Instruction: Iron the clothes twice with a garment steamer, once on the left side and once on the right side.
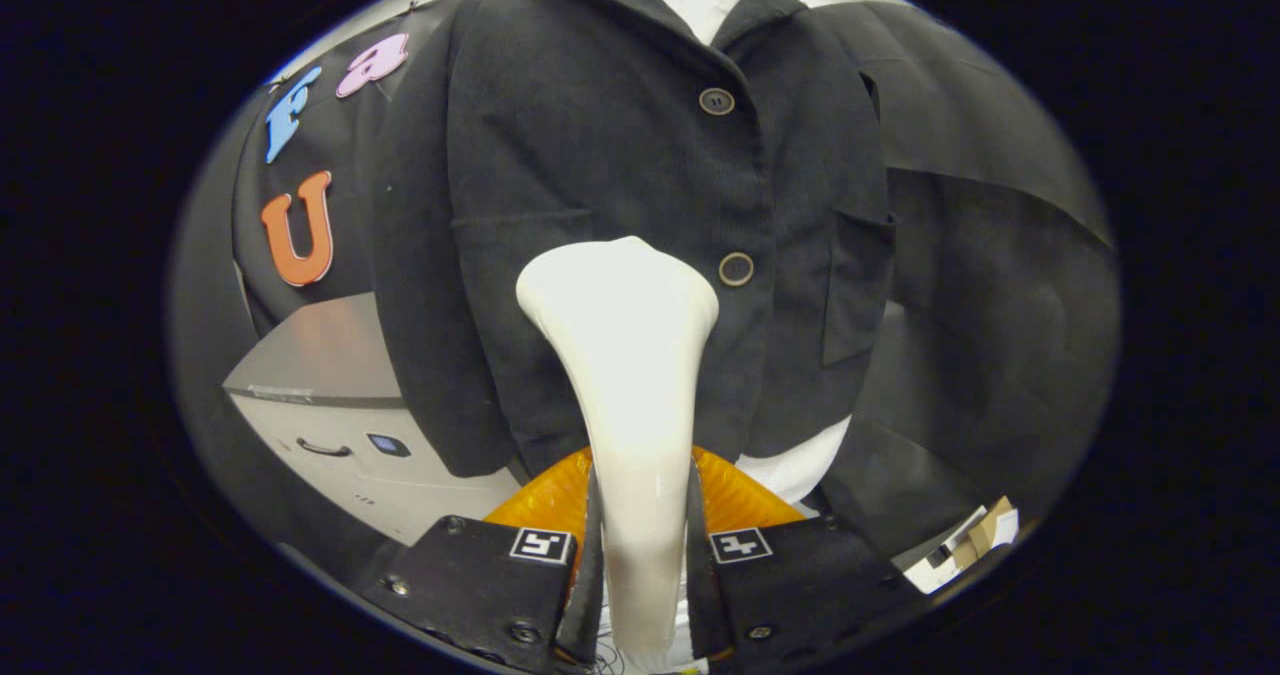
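From the gripper view, my claw (640, 555) is clamped on the steamer (625, 375), both fingers pressing its white handle between them. Its head sits just ahead of me on the dark jacket (600, 155), left of the lower button (736, 268); whether it touches, I can't quite tell. I judge the left pass underway, the right side left.
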Demonstrator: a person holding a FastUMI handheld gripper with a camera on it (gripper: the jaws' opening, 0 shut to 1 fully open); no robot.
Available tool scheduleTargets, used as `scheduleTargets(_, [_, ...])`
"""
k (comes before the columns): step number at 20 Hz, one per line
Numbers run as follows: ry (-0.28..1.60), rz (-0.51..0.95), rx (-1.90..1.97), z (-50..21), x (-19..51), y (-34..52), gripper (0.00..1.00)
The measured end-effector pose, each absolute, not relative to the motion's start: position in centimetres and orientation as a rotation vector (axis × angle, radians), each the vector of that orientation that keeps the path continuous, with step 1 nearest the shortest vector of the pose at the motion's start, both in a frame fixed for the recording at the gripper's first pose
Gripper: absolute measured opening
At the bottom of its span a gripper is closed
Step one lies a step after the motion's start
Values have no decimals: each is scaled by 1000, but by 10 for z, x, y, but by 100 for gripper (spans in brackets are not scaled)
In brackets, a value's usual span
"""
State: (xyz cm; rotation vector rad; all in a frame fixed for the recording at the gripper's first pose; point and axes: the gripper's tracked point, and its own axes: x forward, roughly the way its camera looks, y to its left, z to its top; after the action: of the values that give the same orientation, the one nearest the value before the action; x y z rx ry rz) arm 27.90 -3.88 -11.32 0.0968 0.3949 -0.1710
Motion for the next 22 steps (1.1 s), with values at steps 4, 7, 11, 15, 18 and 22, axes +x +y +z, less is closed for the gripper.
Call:
scheduleTargets(4, [424, -180, 105, -135, 277, -40, 37])
scheduleTargets(7, [449, -187, 116, -152, 277, -40, 37])
scheduleTargets(11, [481, -201, 130, -175, 274, -45, 37])
scheduleTargets(15, [500, -208, 143, -194, 271, -48, 37])
scheduleTargets(18, [515, -216, 152, -207, 268, -50, 37])
scheduleTargets(22, [538, -219, 152, -226, 263, -51, 37])
